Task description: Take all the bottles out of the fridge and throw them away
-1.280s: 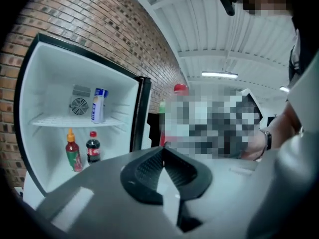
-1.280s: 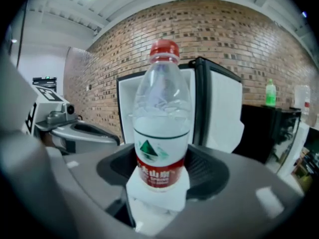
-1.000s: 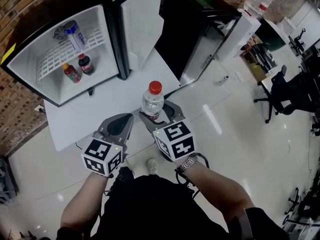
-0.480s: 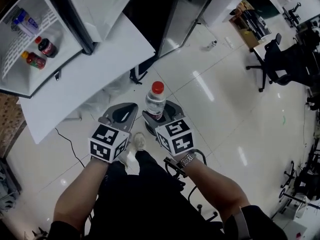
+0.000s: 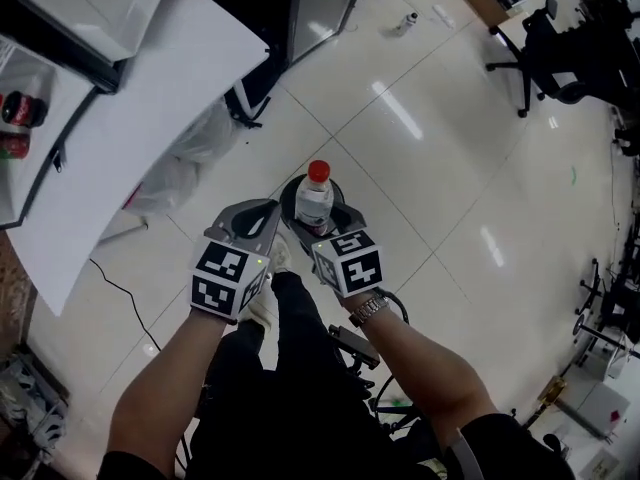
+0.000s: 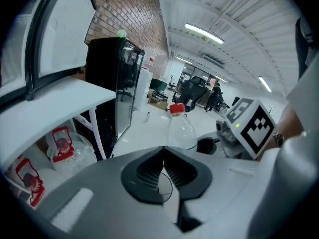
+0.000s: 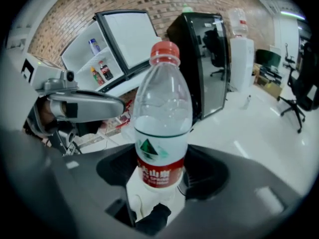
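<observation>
Forearms (image 5: 165, 393) reach downward side by side, right tongs (image 5: 316, 220) clamping upright water bottle (image 5: 315, 198), left tongs (image 5: 263, 213) closed, empty.

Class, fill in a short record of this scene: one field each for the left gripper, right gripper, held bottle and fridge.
left gripper: jaws together, nothing between them
right gripper: closed on the water bottle, low on its body
water bottle: clear, red cap, red label, upright
fridge: door open, three bottles inside

Clear bottle (image 7: 162, 108), red cap (image 7: 165, 51), red-and-white label (image 7: 160, 169)
</observation>
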